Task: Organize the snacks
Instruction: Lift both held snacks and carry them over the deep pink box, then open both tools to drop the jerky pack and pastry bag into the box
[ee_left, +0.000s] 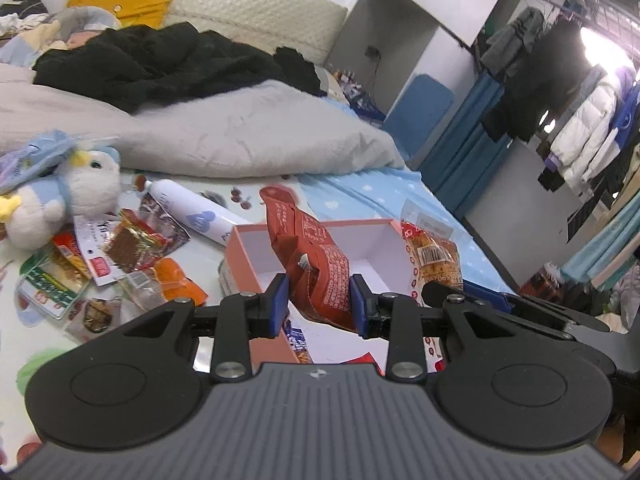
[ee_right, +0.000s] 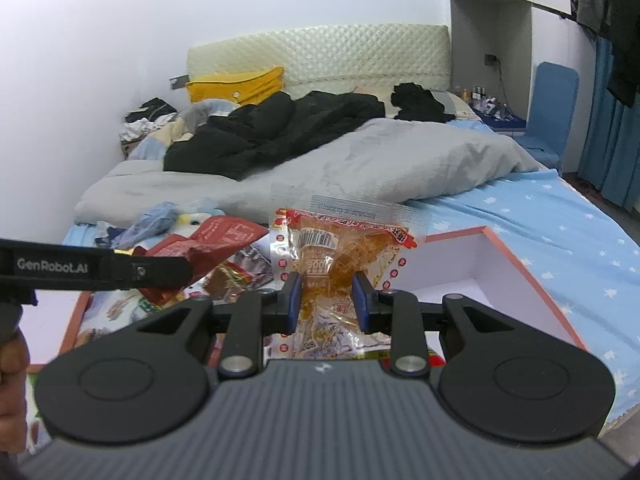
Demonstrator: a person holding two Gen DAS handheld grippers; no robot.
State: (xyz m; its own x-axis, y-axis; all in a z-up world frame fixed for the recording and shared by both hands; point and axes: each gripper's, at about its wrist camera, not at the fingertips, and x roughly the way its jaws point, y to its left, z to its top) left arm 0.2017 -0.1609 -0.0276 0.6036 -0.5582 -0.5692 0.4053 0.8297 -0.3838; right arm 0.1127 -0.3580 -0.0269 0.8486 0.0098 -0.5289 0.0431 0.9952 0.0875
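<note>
The left tongs (ee_left: 319,302) point forward and downward in the lower middle of the left wrist view, their blue pads clamped on a crinkled red foil snack packet (ee_left: 310,256) that stands up from them over a shallow, white-lined pink cardboard box (ee_left: 248,258) on the bed. The right tongs (ee_right: 325,302) tilt downward the same way in the right wrist view and are clamped on a clear plastic snack bag (ee_right: 340,248) with red printed edges, a barcode and orange-brown contents; it rises upright at frame centre, in front of the same box.

At the lower left of the left wrist view, loose glossy snack wrappers (ee_left: 120,256) lie scattered on the printed sheet, beside a fluffy plush duck (ee_left: 60,200) and a smooth white cylindrical bottle (ee_left: 192,212). A rumpled grey duvet (ee_left: 240,132) fills mid-frame.
</note>
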